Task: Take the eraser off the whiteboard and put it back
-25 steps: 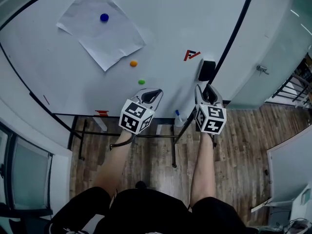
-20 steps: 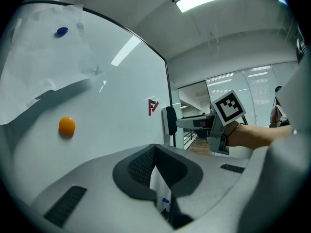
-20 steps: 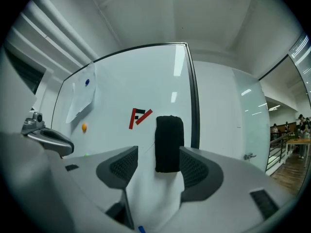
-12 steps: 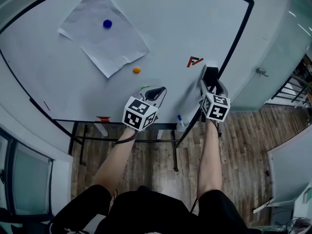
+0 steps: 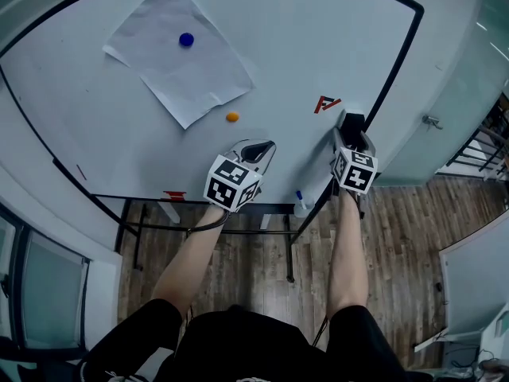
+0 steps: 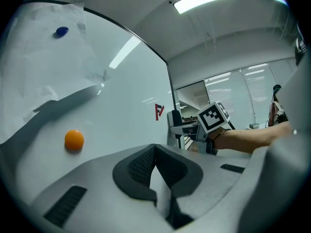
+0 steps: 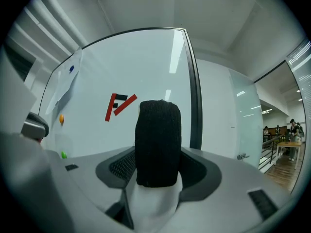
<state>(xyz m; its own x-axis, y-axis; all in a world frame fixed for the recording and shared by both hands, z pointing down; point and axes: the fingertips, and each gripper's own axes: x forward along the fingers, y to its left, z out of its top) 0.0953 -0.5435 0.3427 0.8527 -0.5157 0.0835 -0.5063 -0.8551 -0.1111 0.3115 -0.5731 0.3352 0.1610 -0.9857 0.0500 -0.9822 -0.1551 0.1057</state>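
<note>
While astride upright eraser [image 7: 158, 130] on whiteboard [image 5: 302, 46], right gripper [image 7: 158, 155] wide; left gripper [image 6: 155, 147] closed.

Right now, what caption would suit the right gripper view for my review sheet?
Right gripper, jaws open, straddling the black eraser on the whiteboard, beside a red-and-black mark.

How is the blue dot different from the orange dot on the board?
The blue dot sits on the sheet of paper; the orange dot sits on the bare whiteboard beside it. The blue dot is dark, the orange dot bright. Both are small and round.
</note>
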